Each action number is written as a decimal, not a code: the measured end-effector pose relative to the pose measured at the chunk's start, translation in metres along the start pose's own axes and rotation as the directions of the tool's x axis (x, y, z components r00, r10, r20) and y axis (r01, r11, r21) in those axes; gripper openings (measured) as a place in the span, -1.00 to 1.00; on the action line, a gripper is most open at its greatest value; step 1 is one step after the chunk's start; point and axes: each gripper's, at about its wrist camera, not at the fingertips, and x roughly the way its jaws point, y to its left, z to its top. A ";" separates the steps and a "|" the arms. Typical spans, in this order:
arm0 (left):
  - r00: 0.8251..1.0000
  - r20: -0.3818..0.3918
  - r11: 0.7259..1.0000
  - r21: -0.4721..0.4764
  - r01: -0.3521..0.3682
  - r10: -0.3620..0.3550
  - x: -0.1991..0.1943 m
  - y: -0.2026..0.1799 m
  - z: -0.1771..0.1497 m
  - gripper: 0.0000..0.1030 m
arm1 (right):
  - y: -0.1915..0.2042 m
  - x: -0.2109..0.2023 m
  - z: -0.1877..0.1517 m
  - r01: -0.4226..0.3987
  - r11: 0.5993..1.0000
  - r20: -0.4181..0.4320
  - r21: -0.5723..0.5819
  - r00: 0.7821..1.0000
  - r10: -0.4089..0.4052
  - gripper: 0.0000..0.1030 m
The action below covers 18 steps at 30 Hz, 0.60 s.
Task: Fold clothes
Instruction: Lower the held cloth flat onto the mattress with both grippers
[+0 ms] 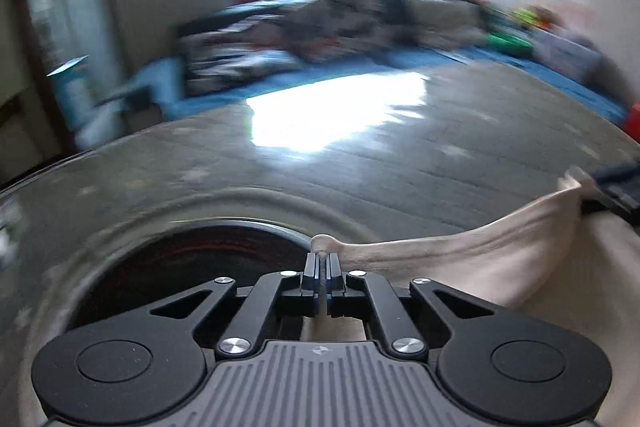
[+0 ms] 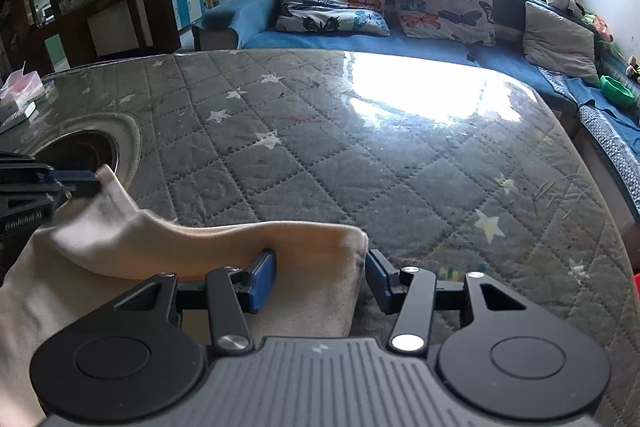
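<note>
1. A cream cloth (image 2: 168,247) lies at the near edge of a grey quilted table cover (image 2: 360,155) printed with pale stars
2. The left gripper (image 1: 321,259) has its fingers pressed together on a corner of the cloth, lifting that corner
3. The right gripper (image 2: 321,275) has its fingers spread wide, straddling the cloth's other corner without pinching it
4. A blue sofa (image 2: 400,43) with butterfly cushions (image 2: 444,7) stands behind the table

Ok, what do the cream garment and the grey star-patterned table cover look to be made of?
The cream garment looks like soft, matte knit fabric, probably cotton: it drapes and creases where the left gripper pinches it. The grey star-patterned table cover looks like quilted, diamond-stitched cloth under a clear glossy sheet, possibly plastic or glass, judging by the window glare.
</note>
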 end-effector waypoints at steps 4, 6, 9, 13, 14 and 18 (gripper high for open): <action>0.997 -0.028 0.995 -0.073 -0.072 0.070 0.004 0.016 0.002 -0.93 | -0.001 0.000 0.002 -0.001 1.000 0.011 0.014 1.000 0.001 -0.02; 0.997 -0.036 0.995 -0.069 -0.065 0.063 0.004 0.017 -0.001 -0.84 | -0.001 0.000 0.003 0.002 1.000 0.016 0.018 1.000 -0.002 -0.02; 0.997 -0.035 0.995 -0.075 -0.064 0.062 -0.004 0.016 -0.003 -0.63 | 0.004 -0.004 0.003 -0.022 1.000 0.029 0.017 0.999 0.021 -0.02; 0.998 -0.021 0.997 -0.061 -0.055 0.054 -0.022 0.009 -0.006 -0.18 | 0.020 -0.020 -0.013 -0.061 0.997 0.017 -0.038 0.998 0.062 -0.02; 0.999 -0.015 0.998 -0.047 -0.043 0.042 -0.029 0.005 -0.009 -0.18 | 0.025 -0.025 -0.017 -0.071 0.996 0.013 -0.054 0.997 0.072 -0.02; 1.000 -0.013 1.000 0.008 0.021 -0.021 -0.055 -0.013 -0.024 -0.12 | 0.043 -0.042 -0.034 -0.112 0.987 -0.005 -0.114 0.994 0.112 -0.02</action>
